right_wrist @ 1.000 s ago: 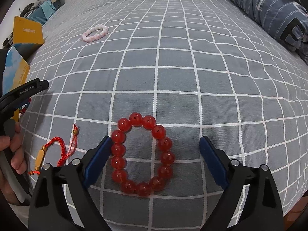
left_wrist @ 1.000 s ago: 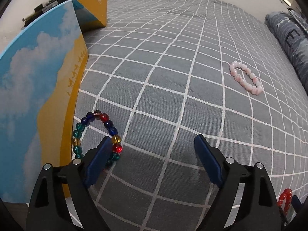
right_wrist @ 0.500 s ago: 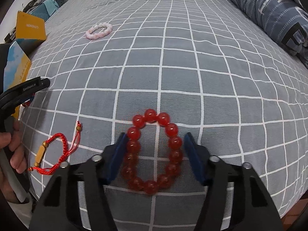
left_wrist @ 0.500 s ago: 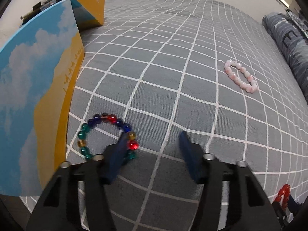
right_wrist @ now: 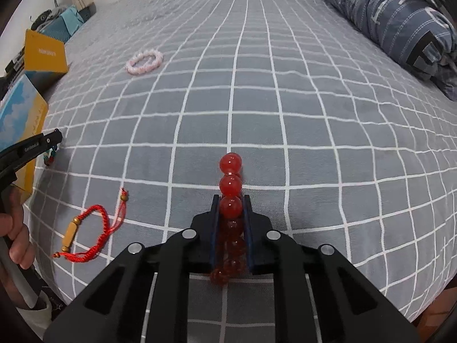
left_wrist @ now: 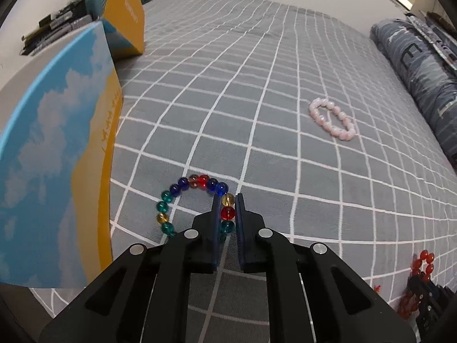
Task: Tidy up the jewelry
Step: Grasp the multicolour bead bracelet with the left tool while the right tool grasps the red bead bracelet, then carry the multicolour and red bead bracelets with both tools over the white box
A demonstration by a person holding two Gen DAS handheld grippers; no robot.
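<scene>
Two bracelets are gripped at once on the bed [left_wrist: 285, 100]. The left gripper [left_wrist: 227, 208] is shut tight on one side of the colourful bead bracelet [left_wrist: 194, 197]; a yellow, a red and a green bead are seen between its fingers, and the rest of the ring lies on the cover beside the sky-picture box [left_wrist: 57, 157]. The right gripper [right_wrist: 230, 208] is being closed on the red bead bracelet [right_wrist: 230, 183], which is squeezed flat into a line between the fingers, with two beads sticking out past the tips.

The task seems to be only at its start. Nothing has been put away yet, as far as can be seen. The pink bead bracelet [right_wrist: 144, 61] is left untouched well up the bed, and the red cord bracelet [right_wrist: 85, 231] lies near the bed's edge, apart from the rest. All four pieces are still to be sorted.

Some things are hard to tell. The inside of the sky-picture box is not shown, and neither is the inside of the orange box [left_wrist: 125, 25] behind it, so it cannot be told where the jewelry belongs. The near end of each held bracelet is hidden under the fingers. Whether either bracelet is lifted off the cover cannot be made out.
</scene>
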